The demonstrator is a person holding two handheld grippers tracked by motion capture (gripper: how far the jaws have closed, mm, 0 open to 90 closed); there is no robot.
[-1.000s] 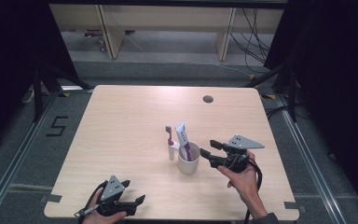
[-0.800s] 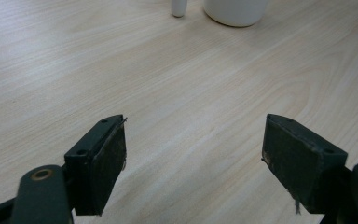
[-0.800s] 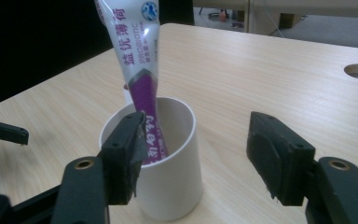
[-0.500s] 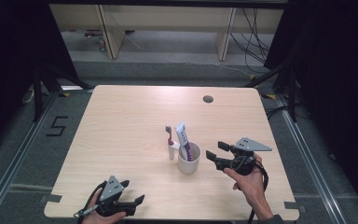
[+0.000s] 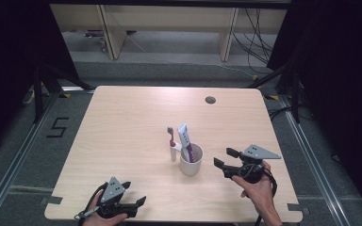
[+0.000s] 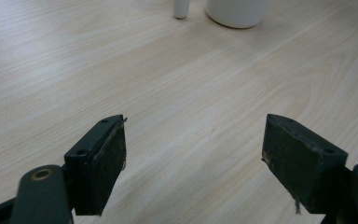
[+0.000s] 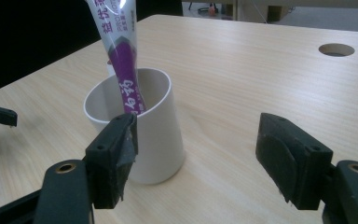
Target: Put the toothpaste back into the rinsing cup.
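A white cup (image 5: 191,161) stands near the middle of the table with a purple and white toothpaste tube (image 5: 186,140) leaning in it. A toothbrush (image 5: 171,143) stands upright in a white base just left of the cup. My right gripper (image 5: 222,157) is a short way right of the cup, apart from it. Its jaws have just been opening and stand open, with nothing between them. In the right gripper view (image 7: 196,158) the cup (image 7: 144,126) and tube (image 7: 121,56) sit behind the left jaw. My left gripper (image 5: 134,193) rests open at the near left edge.
The wooden table (image 5: 122,122) has a round cable hole (image 5: 210,100) at the back right. In the left gripper view (image 6: 193,163) the cup's foot (image 6: 237,11) and the toothbrush base (image 6: 181,8) lie far ahead. Dark floor and shelving surround the table.
My right gripper has drawn back to the right, away from the cup, and its jaws stand wider apart. The left gripper, cup, tube and toothbrush have not moved.
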